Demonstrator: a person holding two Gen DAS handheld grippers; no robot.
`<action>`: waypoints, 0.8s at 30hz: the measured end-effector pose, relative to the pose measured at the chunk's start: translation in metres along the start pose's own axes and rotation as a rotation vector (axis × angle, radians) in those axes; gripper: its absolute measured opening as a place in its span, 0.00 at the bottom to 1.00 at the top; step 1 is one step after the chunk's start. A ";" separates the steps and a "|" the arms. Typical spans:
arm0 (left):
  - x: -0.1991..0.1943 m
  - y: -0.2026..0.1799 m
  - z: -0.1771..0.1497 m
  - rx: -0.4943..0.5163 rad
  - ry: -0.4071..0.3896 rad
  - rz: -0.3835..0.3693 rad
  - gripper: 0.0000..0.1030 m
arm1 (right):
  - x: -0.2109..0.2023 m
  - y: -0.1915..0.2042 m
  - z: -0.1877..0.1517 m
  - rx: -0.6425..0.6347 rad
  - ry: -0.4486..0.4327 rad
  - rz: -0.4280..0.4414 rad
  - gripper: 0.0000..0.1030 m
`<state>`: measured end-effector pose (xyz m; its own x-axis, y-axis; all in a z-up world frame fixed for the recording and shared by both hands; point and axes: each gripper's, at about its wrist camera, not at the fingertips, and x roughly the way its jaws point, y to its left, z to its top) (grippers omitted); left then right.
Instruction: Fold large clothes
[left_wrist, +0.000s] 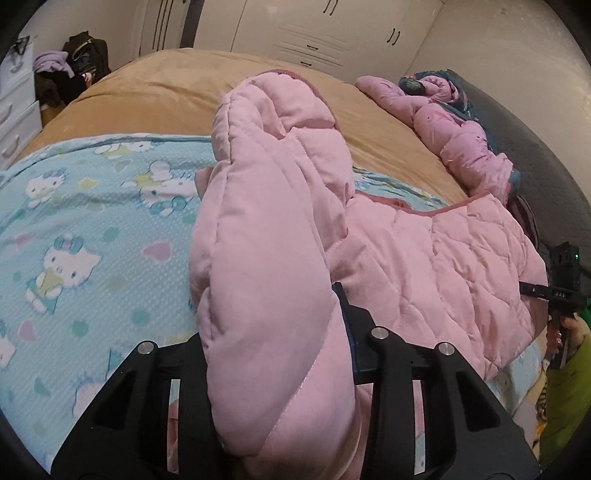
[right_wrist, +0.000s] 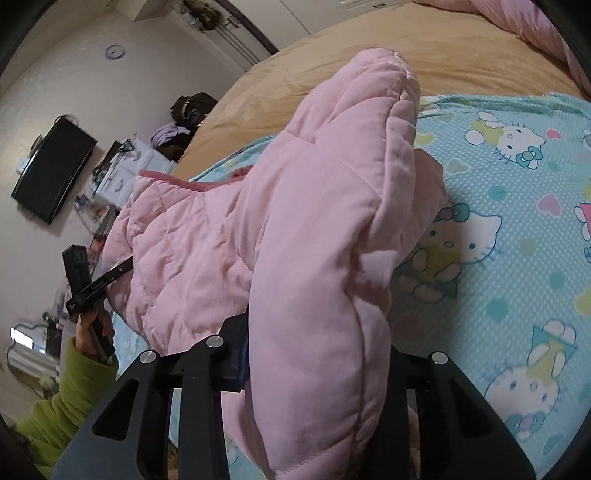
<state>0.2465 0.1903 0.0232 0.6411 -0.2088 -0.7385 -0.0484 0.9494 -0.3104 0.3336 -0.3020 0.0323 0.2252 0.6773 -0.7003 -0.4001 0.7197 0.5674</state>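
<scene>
Both claws are clamped on a pink quilted jacket (left_wrist: 424, 251): a padded fold is pinched by the left gripper (left_wrist: 280, 373) and another by the right gripper (right_wrist: 314, 369), the rest spread over a blue cartoon-cat sheet (left_wrist: 81, 229)

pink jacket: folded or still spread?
Partly folded. Each gripper, left and right, holds a sleeve lifted over the pink jacket, whose body lies flat.

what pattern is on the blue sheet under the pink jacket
White cartoon cats with bows and hearts on the sheet; right wrist view.
</scene>
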 end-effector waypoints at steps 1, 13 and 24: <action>-0.005 0.000 -0.006 -0.003 0.001 0.002 0.28 | -0.003 0.002 -0.006 0.001 0.001 0.004 0.33; -0.024 0.011 -0.062 -0.037 0.020 0.036 0.28 | -0.006 0.005 -0.046 0.041 0.008 -0.023 0.34; -0.008 0.027 -0.078 -0.084 0.044 0.142 0.52 | 0.029 -0.019 -0.066 0.116 -0.013 -0.334 0.81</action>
<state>0.1800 0.1996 -0.0259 0.5892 -0.0855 -0.8034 -0.2012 0.9475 -0.2484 0.2891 -0.3059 -0.0271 0.3384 0.4034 -0.8501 -0.1988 0.9137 0.3544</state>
